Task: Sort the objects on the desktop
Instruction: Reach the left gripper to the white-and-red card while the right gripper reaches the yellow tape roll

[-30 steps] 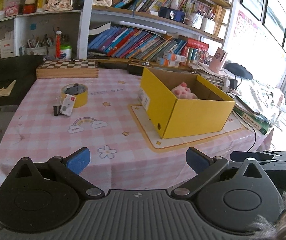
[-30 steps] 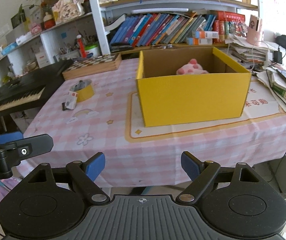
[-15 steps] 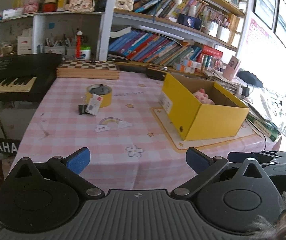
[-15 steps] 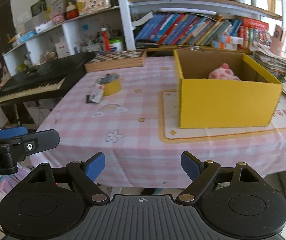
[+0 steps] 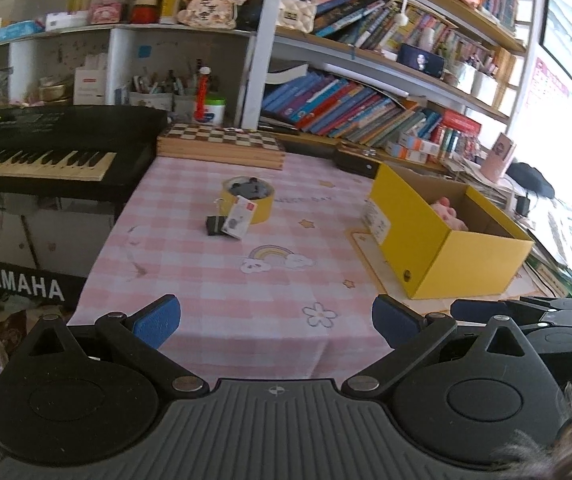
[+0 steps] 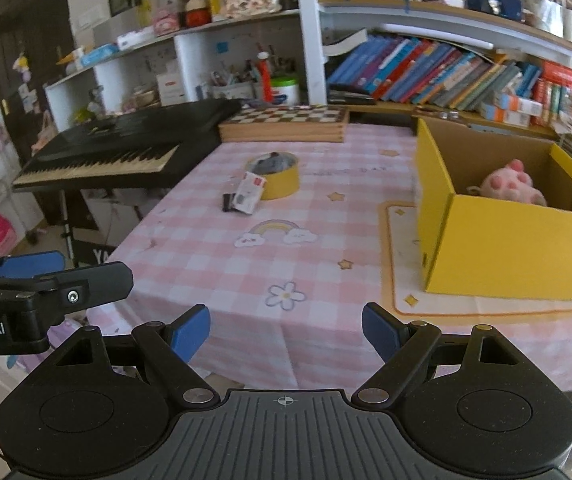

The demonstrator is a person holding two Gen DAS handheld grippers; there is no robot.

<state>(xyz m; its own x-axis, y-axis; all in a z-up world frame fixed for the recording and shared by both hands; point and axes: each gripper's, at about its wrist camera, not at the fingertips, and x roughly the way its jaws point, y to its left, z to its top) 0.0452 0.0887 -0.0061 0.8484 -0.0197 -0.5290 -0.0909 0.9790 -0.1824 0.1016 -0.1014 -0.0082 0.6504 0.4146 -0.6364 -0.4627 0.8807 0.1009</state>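
Observation:
A yellow tape roll (image 5: 248,197) (image 6: 276,176) with a dark item inside sits mid-table. A small white card pack (image 5: 239,216) (image 6: 250,192) leans against it, beside a black binder clip (image 5: 214,225) (image 6: 228,202). The open yellow box (image 5: 445,244) (image 6: 505,240) on the right holds a pink plush toy (image 5: 447,213) (image 6: 511,182). My left gripper (image 5: 276,322) hangs open and empty off the table's near edge. My right gripper (image 6: 286,334) is open too, nothing between its fingers. The left gripper's finger (image 6: 46,280) also shows in the right wrist view.
A black keyboard (image 5: 46,156) (image 6: 126,148) stands left of the pink checked table (image 5: 222,280) (image 6: 214,248). A wooden chessboard box (image 5: 222,146) (image 6: 286,122) lies at the back edge. Crowded bookshelves (image 5: 365,112) rise behind; papers and a cable lie right of the box.
Both grippers have drawn back and leftward from the table, so the box has slid right in view and the keyboard has come in. Both stayed open.

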